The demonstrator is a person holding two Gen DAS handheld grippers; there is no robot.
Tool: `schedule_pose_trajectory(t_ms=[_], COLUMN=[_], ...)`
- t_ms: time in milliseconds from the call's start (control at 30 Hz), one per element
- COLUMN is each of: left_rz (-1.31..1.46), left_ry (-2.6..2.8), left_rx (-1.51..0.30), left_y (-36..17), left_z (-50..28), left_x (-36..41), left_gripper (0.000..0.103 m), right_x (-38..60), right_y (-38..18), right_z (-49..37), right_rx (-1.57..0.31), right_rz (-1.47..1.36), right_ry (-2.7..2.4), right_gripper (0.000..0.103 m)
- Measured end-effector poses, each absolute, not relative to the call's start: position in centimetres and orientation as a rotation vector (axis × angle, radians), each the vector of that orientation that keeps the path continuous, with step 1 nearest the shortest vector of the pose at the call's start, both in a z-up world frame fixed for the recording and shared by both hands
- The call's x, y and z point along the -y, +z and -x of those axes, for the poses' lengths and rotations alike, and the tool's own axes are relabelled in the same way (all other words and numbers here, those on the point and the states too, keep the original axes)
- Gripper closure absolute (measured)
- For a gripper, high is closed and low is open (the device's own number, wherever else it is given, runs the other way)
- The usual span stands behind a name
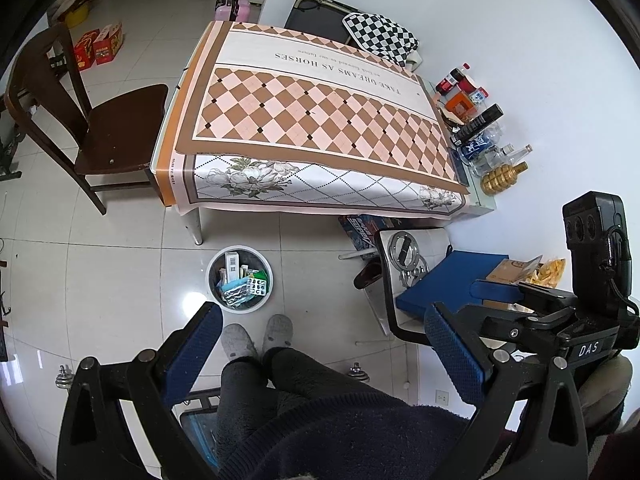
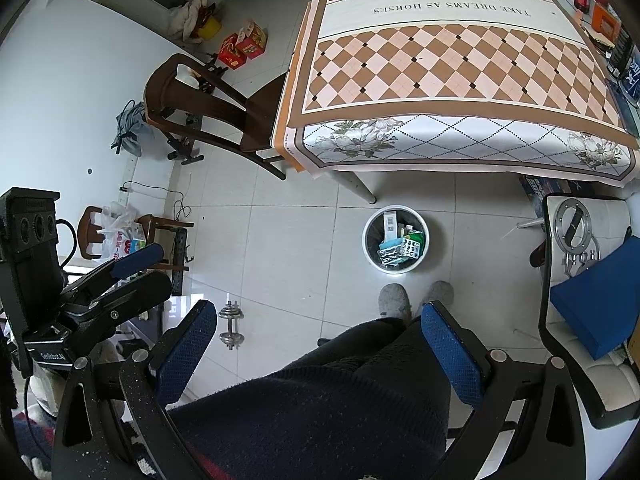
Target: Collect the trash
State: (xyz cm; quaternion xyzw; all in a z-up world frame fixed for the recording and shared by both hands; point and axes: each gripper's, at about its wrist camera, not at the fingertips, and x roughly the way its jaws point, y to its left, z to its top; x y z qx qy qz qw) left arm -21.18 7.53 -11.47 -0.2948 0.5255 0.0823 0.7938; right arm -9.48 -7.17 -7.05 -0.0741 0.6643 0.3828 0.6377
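blue-padded left gripper (image 1: 324, 344) raised, jaws apart | right gripper (image 2: 320, 340) same

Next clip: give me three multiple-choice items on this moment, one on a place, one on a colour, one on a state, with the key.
1. Where does the round white trash bin stand?
A. on the tiled floor before the table
B. on the dark wooden chair
C. on the tablecloth

2. What colour are the gripper finger pads?
A. red
B. blue
C. yellow

3. How are the two grippers?
A. both shut on trash
B. one open, one shut
C. both open, empty

Key: 1 A, the bin sits on tiles near the table leg; 2 B, pads are blue; 3 C, the left gripper and right gripper show wide gaps, nothing held.
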Motion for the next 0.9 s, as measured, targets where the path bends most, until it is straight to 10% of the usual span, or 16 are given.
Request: schedule_pose_trajectory(t_ms=[900], left_rz=[0.642], left_ry=[0.171], left_rx=[-1.13], left_y=[-11.54], left_z=[21.51], left_x=[-8.11], left_gripper=[0.0], right_x=[6.8], right_y=[-6.76], right_z=[9.63], right_rx=[-1.517], right_rz=[0.166], right_ry=[0.871], right_gripper=[0.0])
